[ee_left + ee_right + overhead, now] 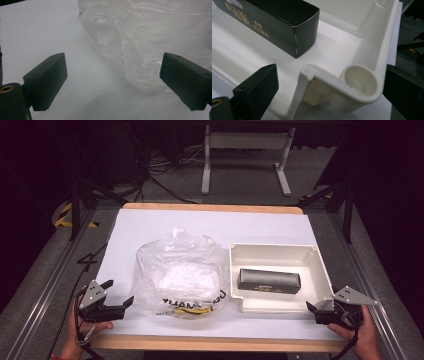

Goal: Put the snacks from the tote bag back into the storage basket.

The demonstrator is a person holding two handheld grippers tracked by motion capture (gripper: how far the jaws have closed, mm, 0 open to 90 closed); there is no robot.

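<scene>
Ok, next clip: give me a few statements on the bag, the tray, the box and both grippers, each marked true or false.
1. The black box lies inside the white tray. True.
2. The plastic bag sits to the right of the tray. False: it sits to its left.
3. The left gripper is shut on the bag. False: its jaws stand open beside it.
4. The right gripper is open at the tray's near corner. True.
5. The box stands upright. False: it lies flat.
</scene>
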